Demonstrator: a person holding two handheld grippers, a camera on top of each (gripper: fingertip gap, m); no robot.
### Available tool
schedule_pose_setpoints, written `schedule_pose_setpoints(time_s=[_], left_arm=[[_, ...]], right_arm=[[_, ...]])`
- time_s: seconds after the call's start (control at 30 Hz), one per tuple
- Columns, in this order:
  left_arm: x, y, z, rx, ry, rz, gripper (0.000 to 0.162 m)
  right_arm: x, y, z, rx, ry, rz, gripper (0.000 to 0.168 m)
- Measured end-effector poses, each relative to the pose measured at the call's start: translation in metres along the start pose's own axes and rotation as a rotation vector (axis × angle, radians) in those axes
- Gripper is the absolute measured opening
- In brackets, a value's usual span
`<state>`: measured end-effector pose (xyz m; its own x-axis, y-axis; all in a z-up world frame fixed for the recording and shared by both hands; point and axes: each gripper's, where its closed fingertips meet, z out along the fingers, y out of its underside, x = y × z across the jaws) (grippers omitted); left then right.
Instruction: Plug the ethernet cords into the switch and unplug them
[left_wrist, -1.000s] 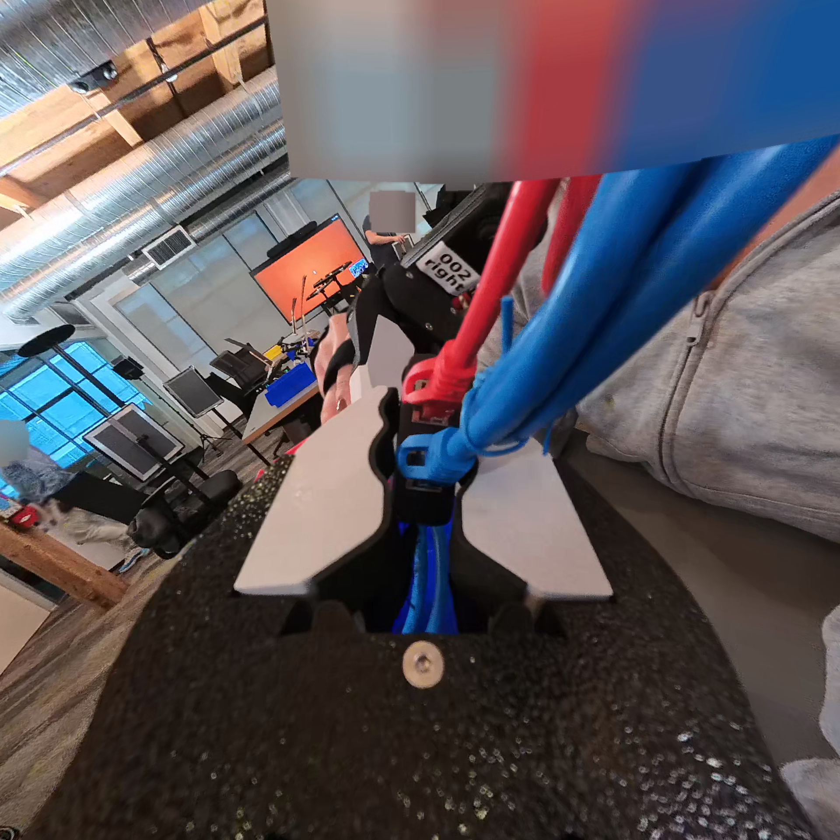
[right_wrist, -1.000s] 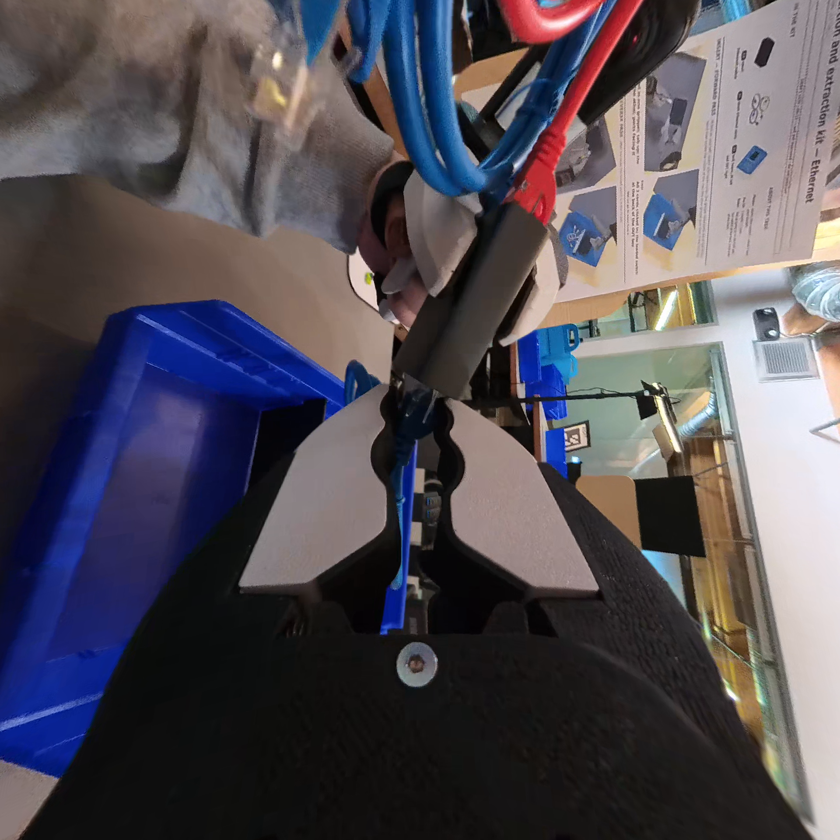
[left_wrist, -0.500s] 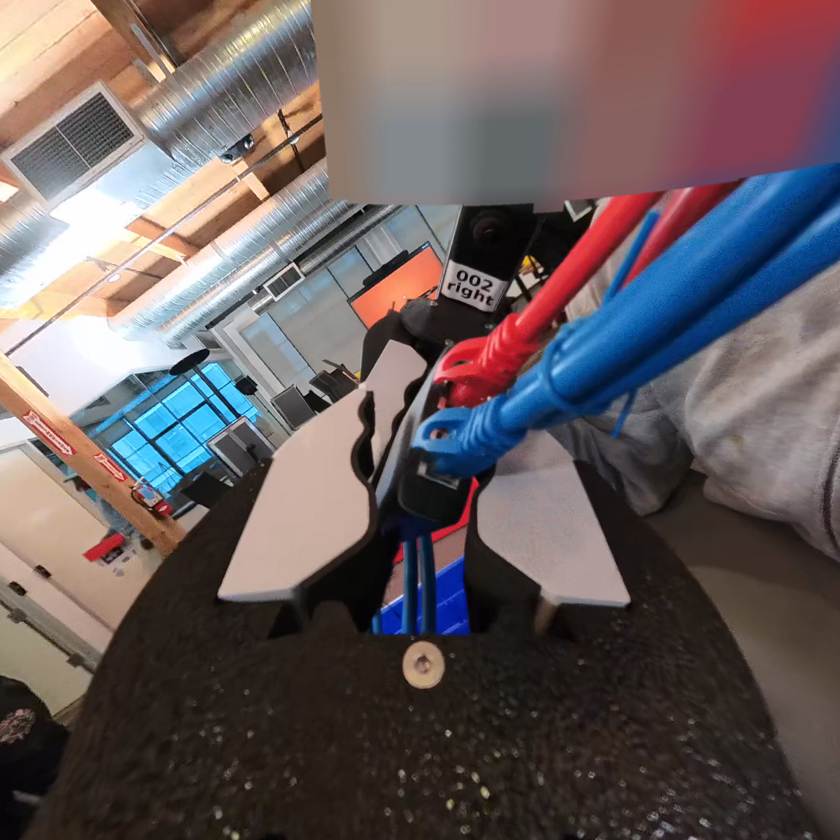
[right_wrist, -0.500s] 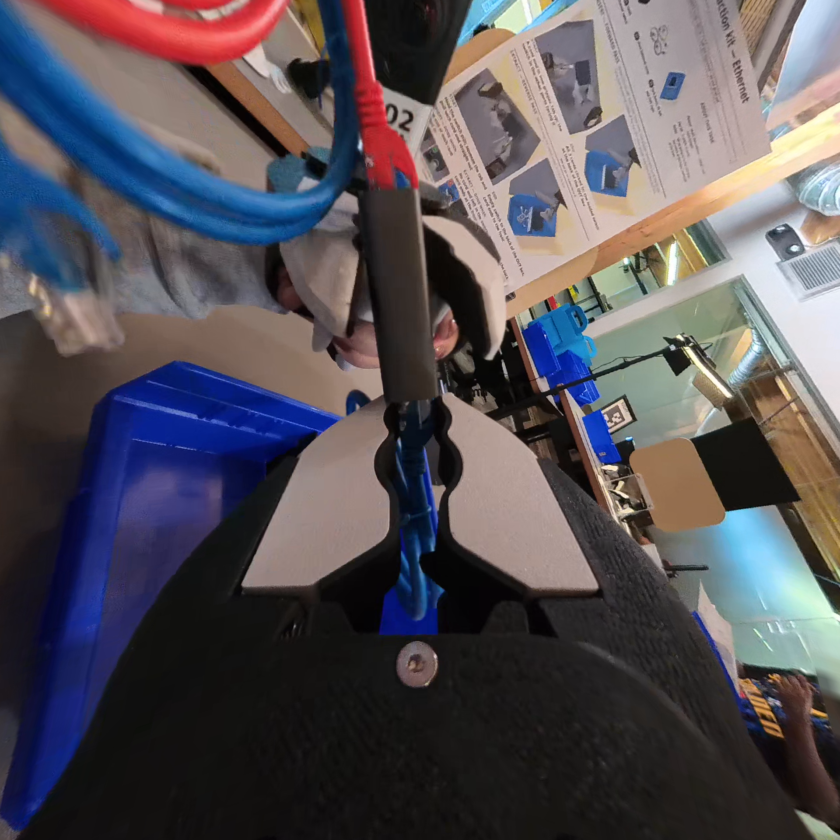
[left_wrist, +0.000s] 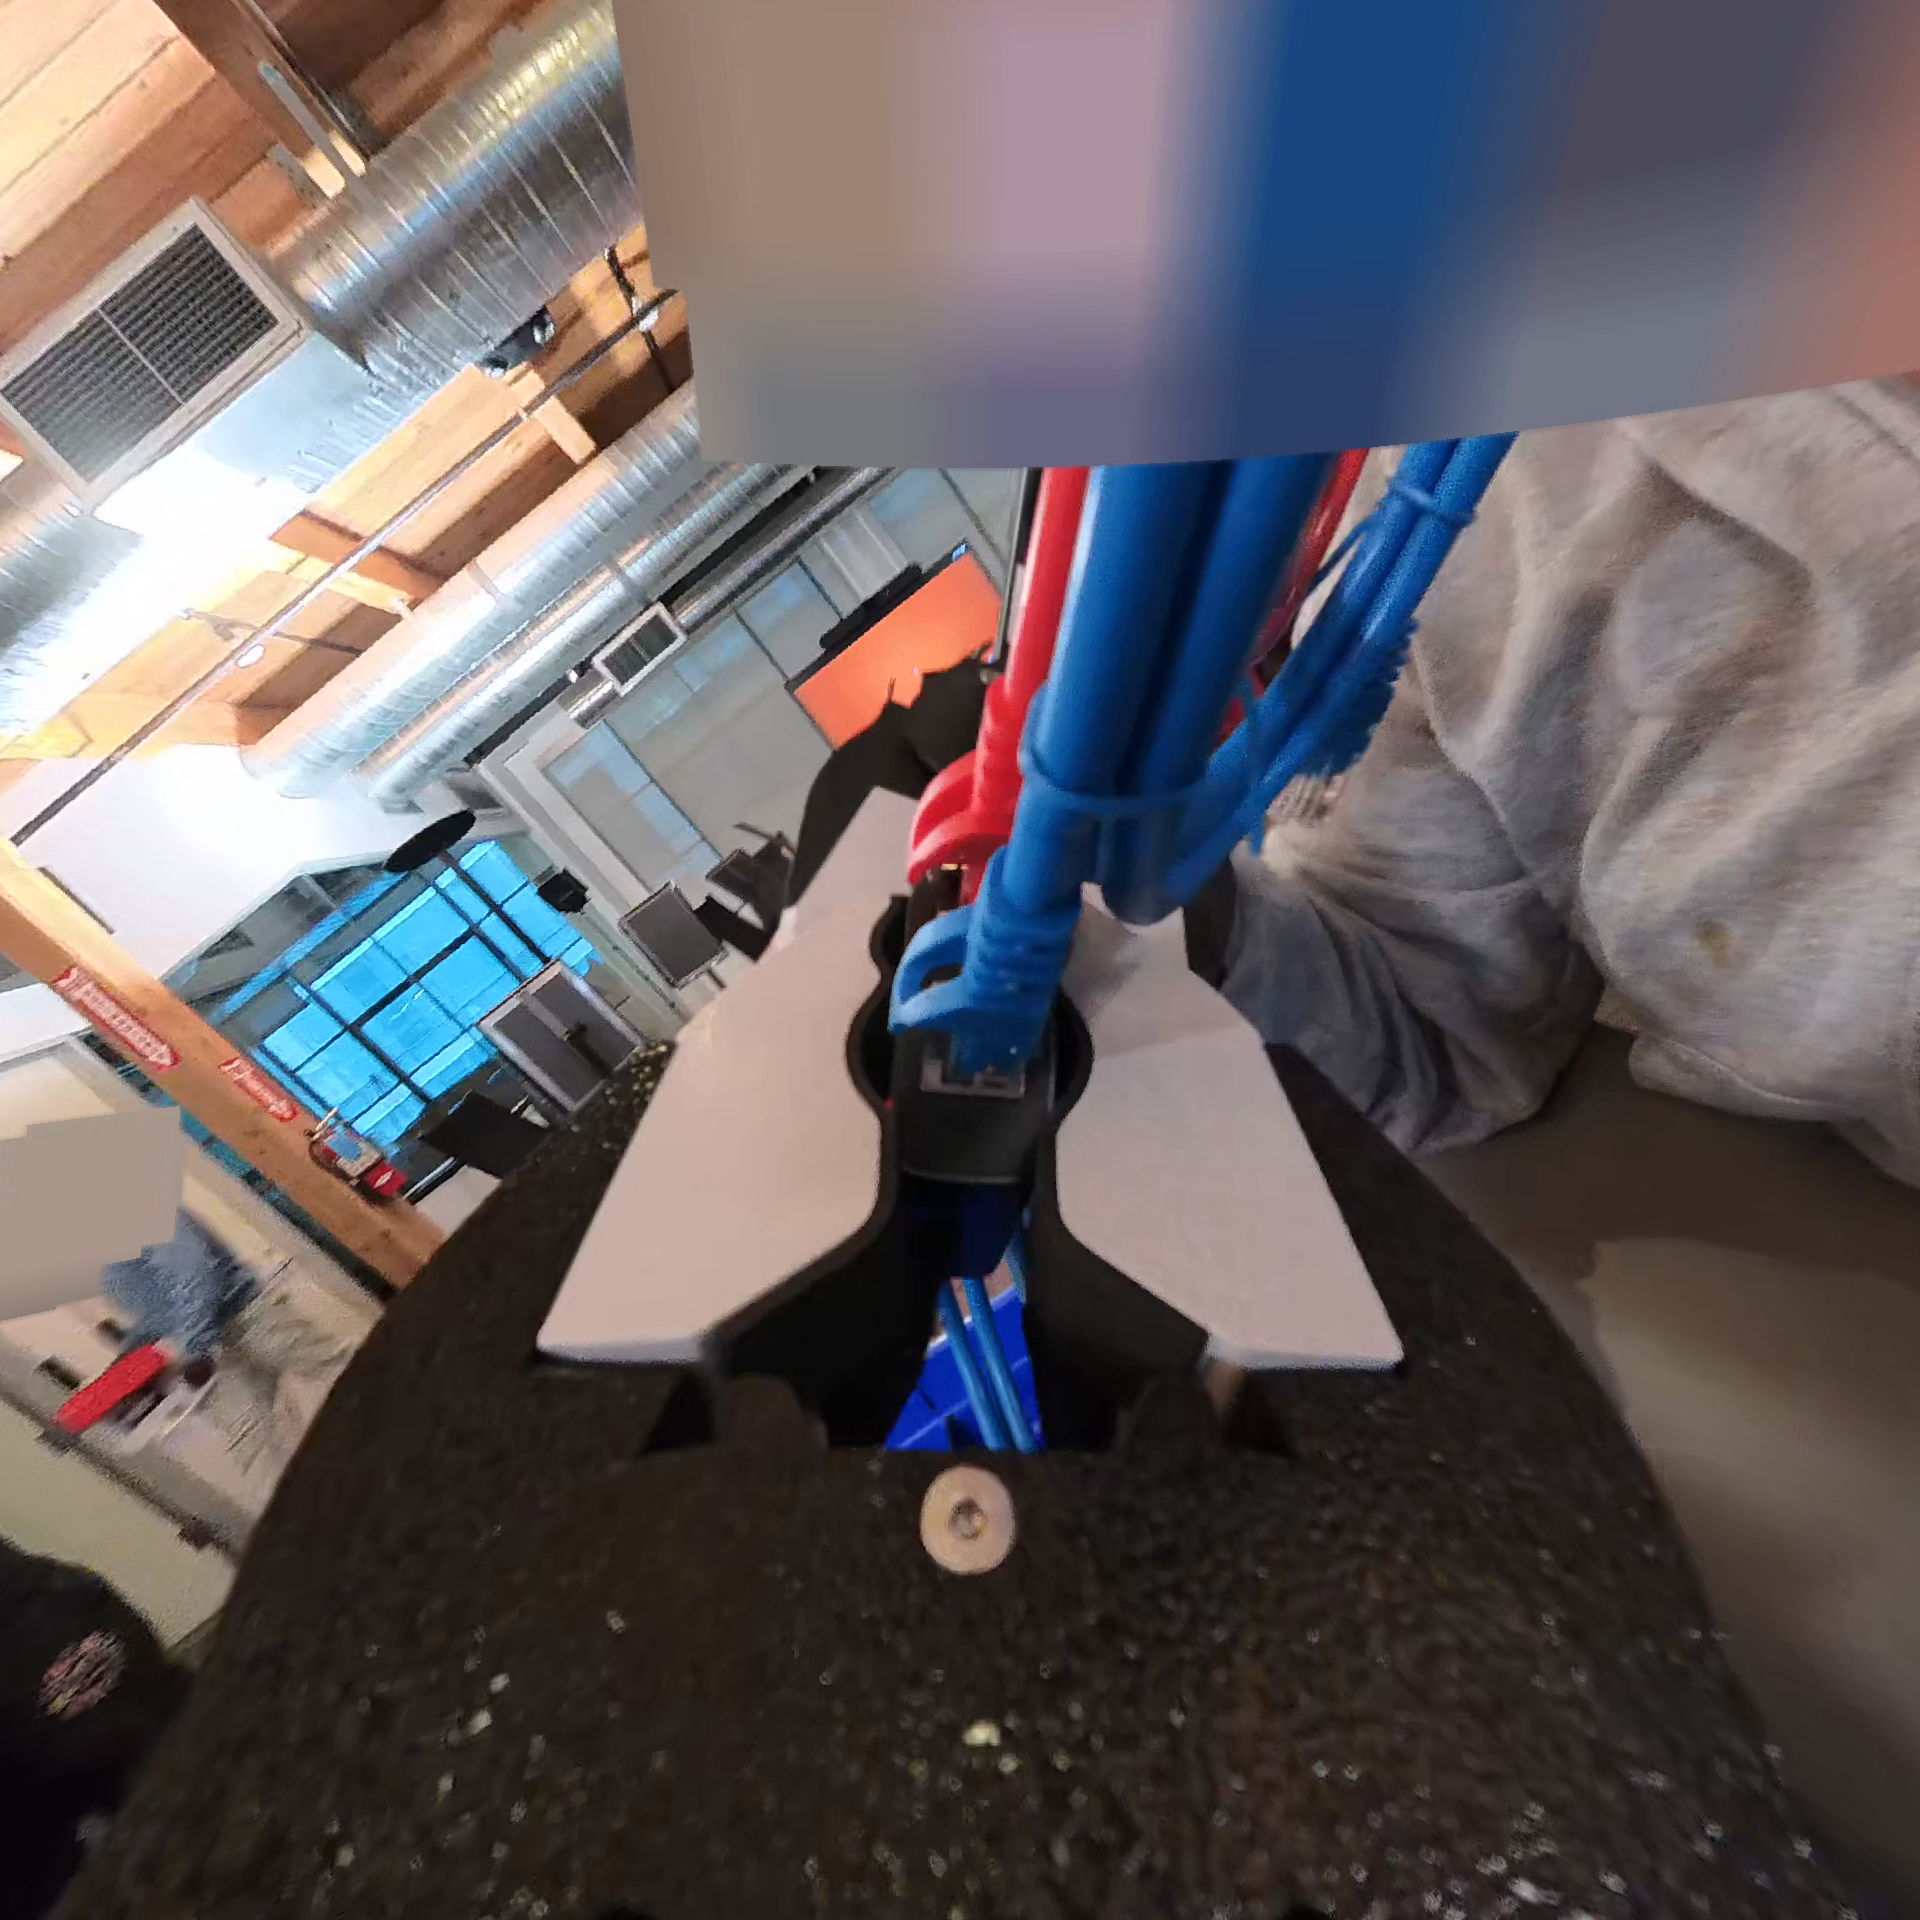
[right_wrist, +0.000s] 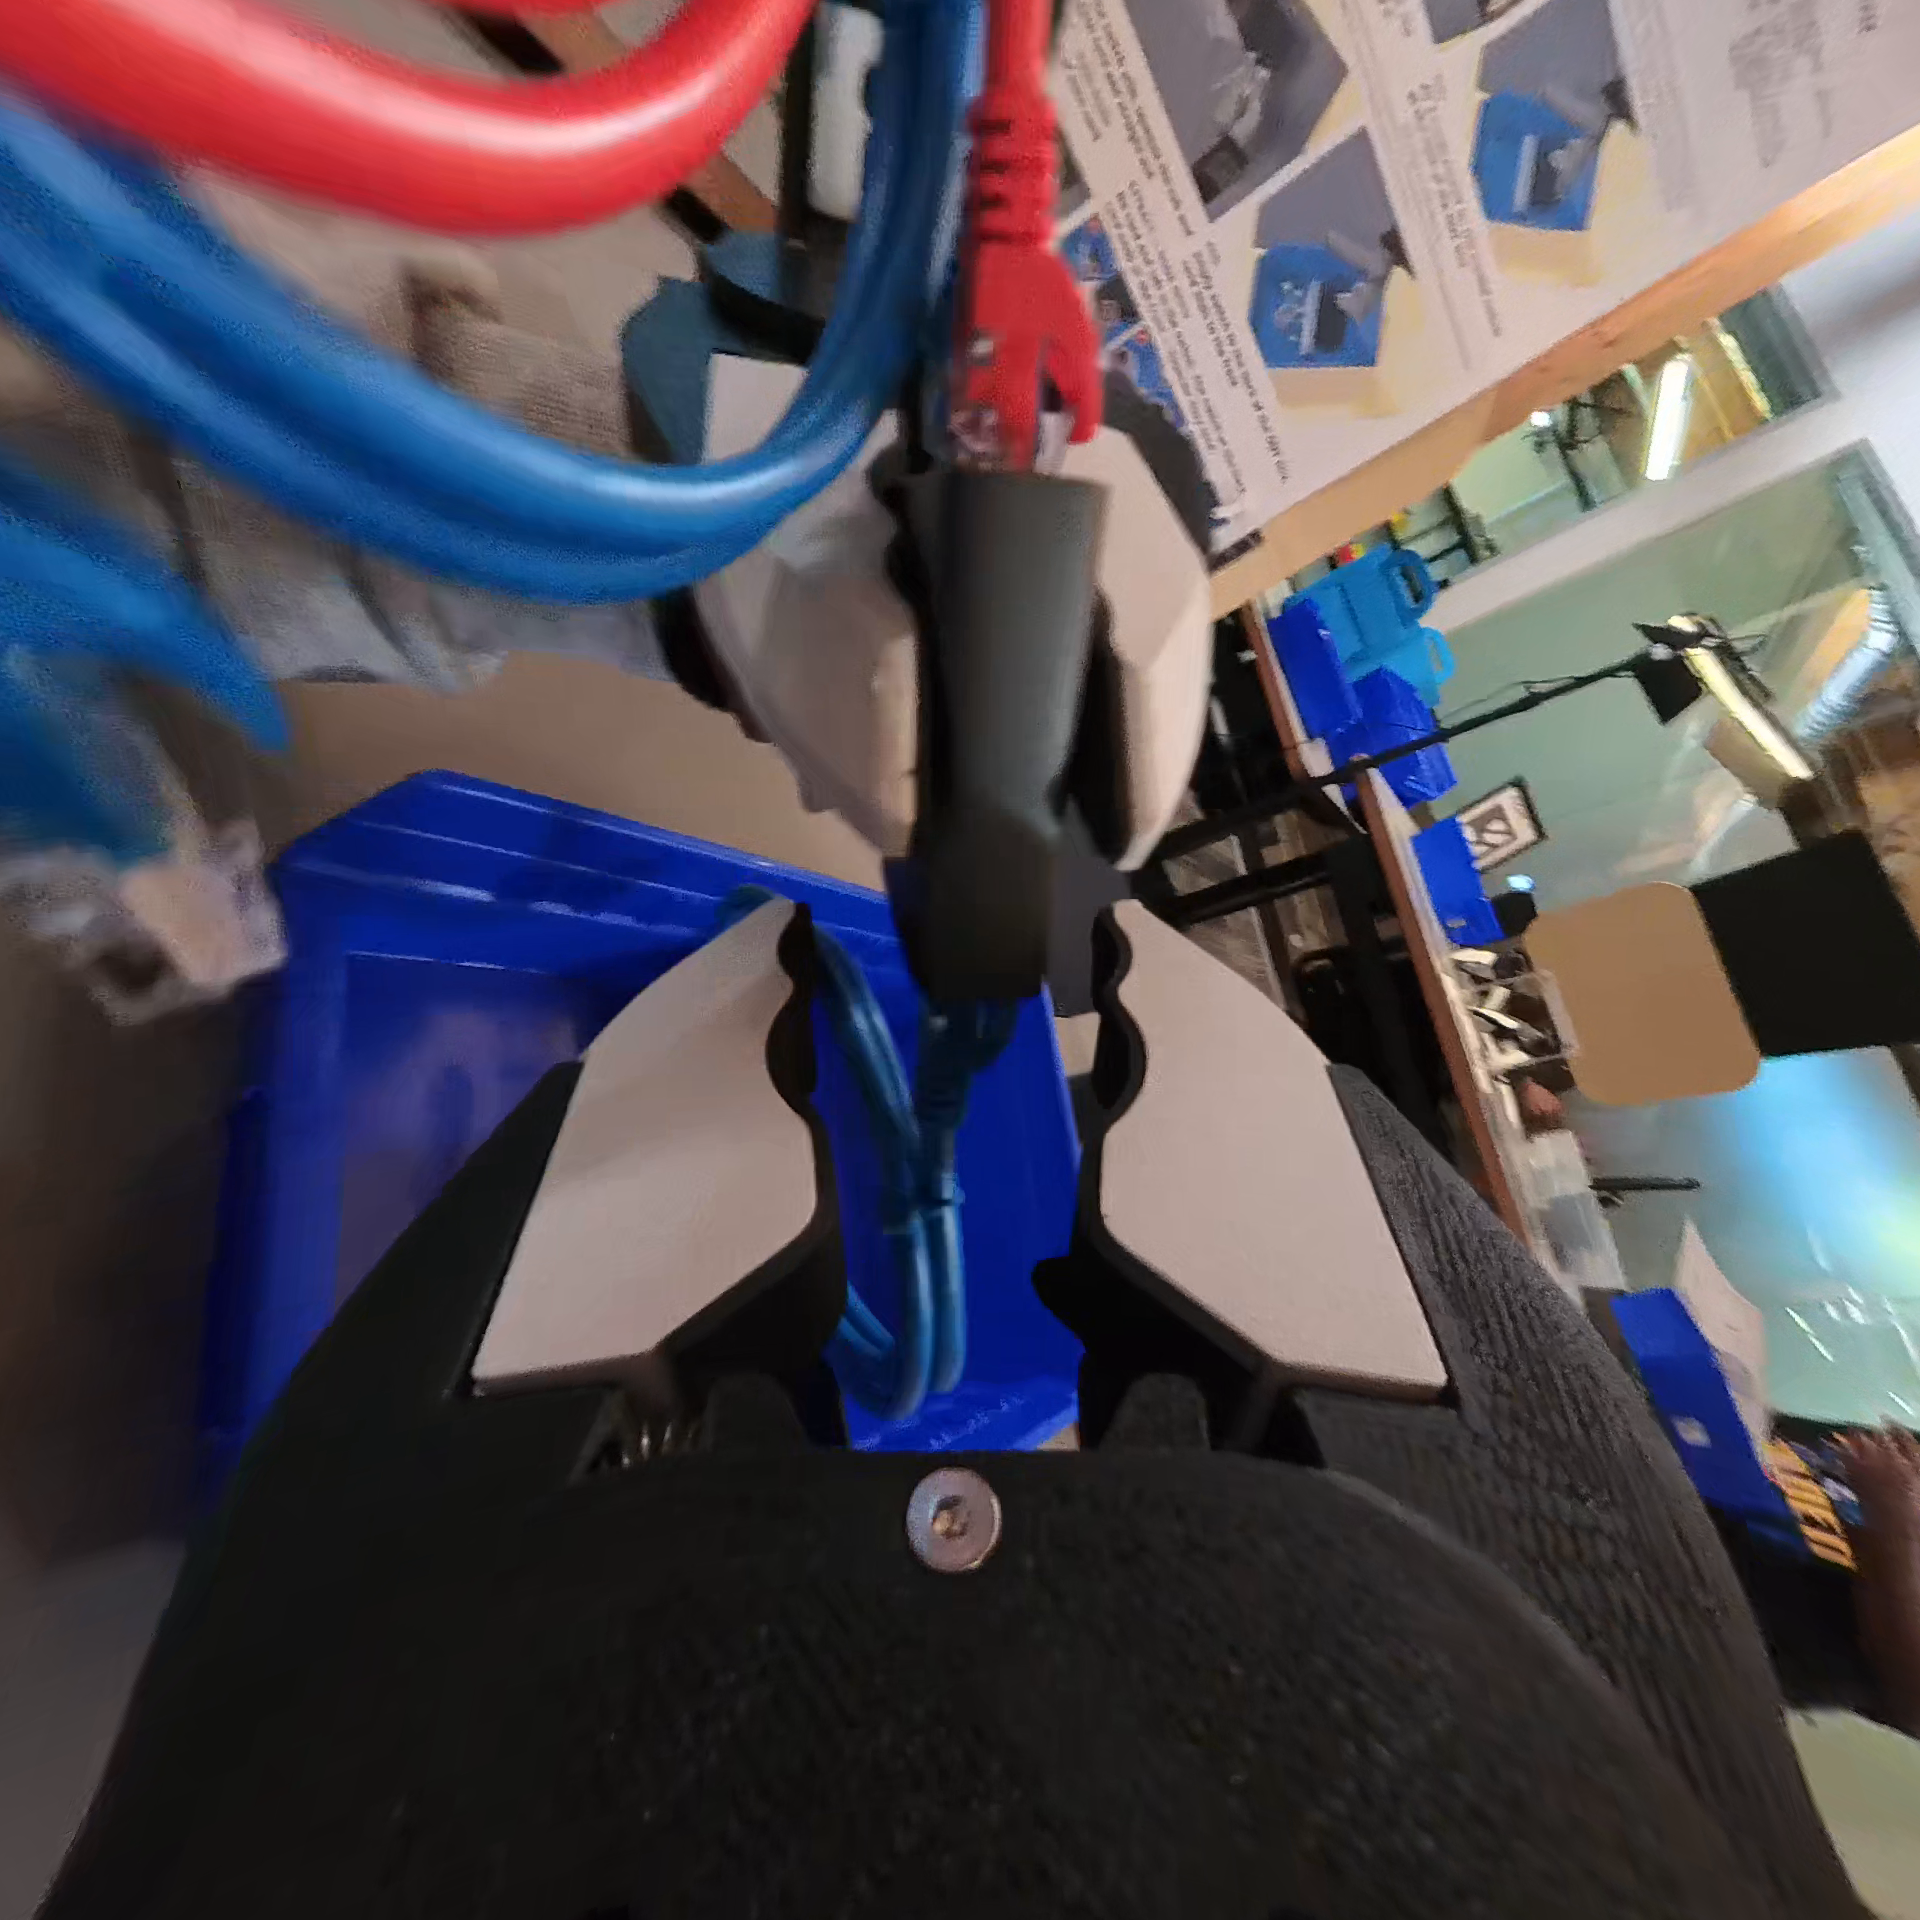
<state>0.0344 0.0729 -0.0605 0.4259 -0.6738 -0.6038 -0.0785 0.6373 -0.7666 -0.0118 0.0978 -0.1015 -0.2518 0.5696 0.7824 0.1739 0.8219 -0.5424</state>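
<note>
My left gripper (left_wrist: 971, 1049) is shut on a black adapter (left_wrist: 966, 1122) and holds it in the air. A blue plug (left_wrist: 982, 971) and a red plug (left_wrist: 948, 821) sit in the adapter's far end, and their blue cables (left_wrist: 1164, 644) run upward. In the right wrist view the adapter (right_wrist: 997, 727) stands upright between the left gripper's pale fingers (right_wrist: 831, 665), with the red plug (right_wrist: 1018, 301) on top. My right gripper (right_wrist: 945, 925) is open just under the adapter. A thin blue cable (right_wrist: 925, 1174) hangs from the adapter's lower end between my right fingers, which stand apart from it.
A blue bin (right_wrist: 416, 1049) lies below on a tan table (right_wrist: 540, 717). A person's grey hooded top (left_wrist: 1621, 790) is close on the right. A loose clear plug (right_wrist: 156, 935) dangles at the left. Printed sheets (right_wrist: 1434, 177) hang on a wooden board, and more blue bins (right_wrist: 1371, 686) stand behind.
My right gripper has opened and let go of the thin blue cable under the adapter. My left gripper has turned with the adapter, so the cables now run straight up.
</note>
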Motion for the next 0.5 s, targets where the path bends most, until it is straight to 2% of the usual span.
schedule_pose_setpoints(time_s=[0.07, 0.13, 0.2, 0.3, 0.4, 0.5], left_arm=[[-0.001, -0.008, -0.003, 0.077, 0.009, -0.032, 0.023], [-0.003, -0.012, -0.008, 0.12, 0.008, -0.054, 0.023], [-0.005, -0.011, -0.011, 0.121, -0.007, -0.058, 0.023], [-0.008, -0.007, -0.014, 0.101, -0.022, -0.063, 0.022], [-0.008, -0.007, -0.014, 0.112, -0.014, -0.08, 0.023], [-0.008, -0.005, -0.013, 0.106, -0.009, -0.087, 0.022]], right_arm=[[-0.01, 0.003, 0.0, -0.018, -0.067, 0.009, 0.06], [-0.009, -0.001, 0.002, 0.014, -0.073, 0.045, 0.06], [0.001, -0.011, 0.0, 0.089, -0.052, 0.127, 0.051], [0.003, -0.022, -0.009, 0.192, -0.123, 0.239, 0.045], [0.014, -0.019, -0.009, 0.196, -0.08, 0.273, 0.037], [0.009, -0.018, -0.004, 0.193, -0.11, 0.293, 0.034]])
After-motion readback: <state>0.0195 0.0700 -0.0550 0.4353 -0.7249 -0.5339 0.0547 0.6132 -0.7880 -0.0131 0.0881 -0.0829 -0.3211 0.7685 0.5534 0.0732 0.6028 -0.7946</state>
